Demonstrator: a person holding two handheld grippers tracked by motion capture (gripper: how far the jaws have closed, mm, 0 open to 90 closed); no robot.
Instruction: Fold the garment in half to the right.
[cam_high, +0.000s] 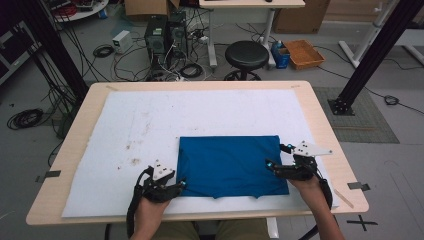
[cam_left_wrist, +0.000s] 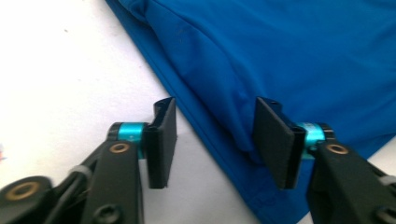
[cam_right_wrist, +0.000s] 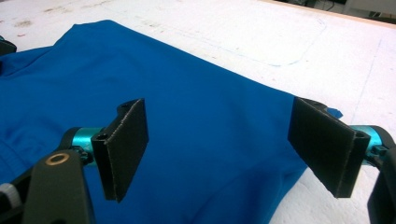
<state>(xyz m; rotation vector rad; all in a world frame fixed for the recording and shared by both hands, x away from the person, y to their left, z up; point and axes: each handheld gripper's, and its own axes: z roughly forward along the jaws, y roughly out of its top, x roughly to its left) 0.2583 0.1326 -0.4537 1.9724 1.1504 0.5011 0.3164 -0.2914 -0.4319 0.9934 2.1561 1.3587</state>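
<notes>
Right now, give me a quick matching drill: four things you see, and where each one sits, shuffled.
Things:
1. left gripper
2. right gripper
3. cloth
4. stool

Places:
A. on the floor beyond the table
B. open at the cloth's near left corner
C. flat on the white mat, toward the near right
D. open at the cloth's right edge

Pairs: 1-B, 2-D, 3-C, 4-A

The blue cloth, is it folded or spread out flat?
Folded. The blue cloth lies as a neat rectangle on the white mat, and the left gripper view shows stacked layers and a seam along its edge.
</notes>
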